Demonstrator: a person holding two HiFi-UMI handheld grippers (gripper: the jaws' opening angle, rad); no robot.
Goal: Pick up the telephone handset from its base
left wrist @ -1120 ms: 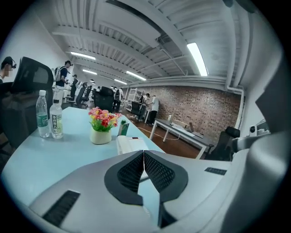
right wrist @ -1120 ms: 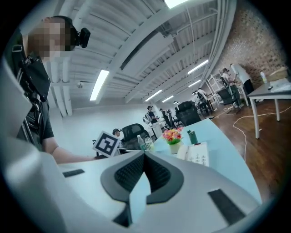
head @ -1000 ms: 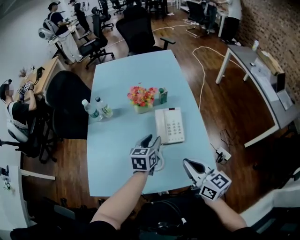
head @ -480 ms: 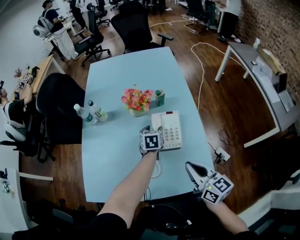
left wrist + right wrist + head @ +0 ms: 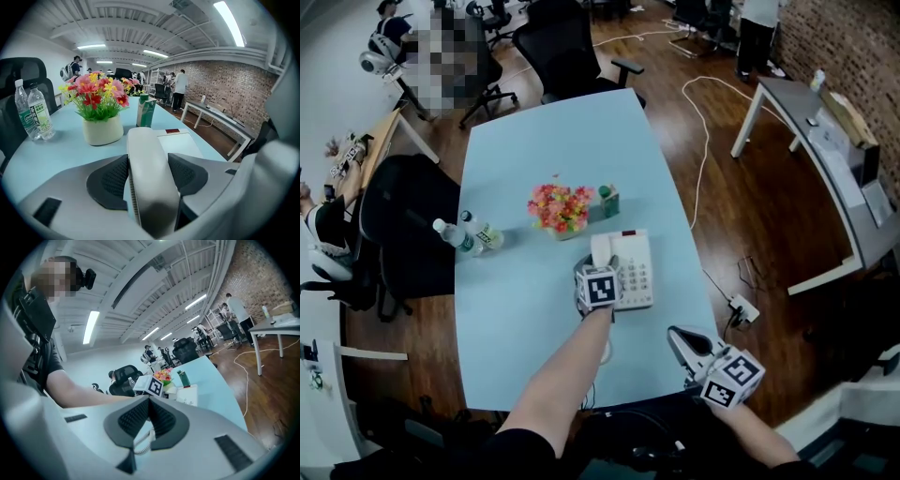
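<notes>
A white desk telephone (image 5: 636,272) lies on the light blue table (image 5: 534,141), its handset (image 5: 602,249) resting in the cradle on its left side. My left gripper (image 5: 605,264) is down over the handset's near end. In the left gripper view the handset (image 5: 150,154) runs lengthwise between the two black pads (image 5: 110,180), and my left gripper (image 5: 147,176) stands open around it with the jaws spread wide. My right gripper (image 5: 676,336) hovers off the table's front right corner, its pads (image 5: 161,420) meeting, shut on nothing. The coiled cord (image 5: 143,441) shows below it.
A pot of bright flowers (image 5: 556,208) and a green carton (image 5: 607,200) stand just beyond the phone. Two water bottles (image 5: 464,236) are at the table's left edge. Black office chairs (image 5: 567,52) ring the table, and a grey desk (image 5: 825,141) is at the right.
My left gripper went from near the table's front edge forward and down onto the handset. The right gripper shifted only slightly by the front right corner.
</notes>
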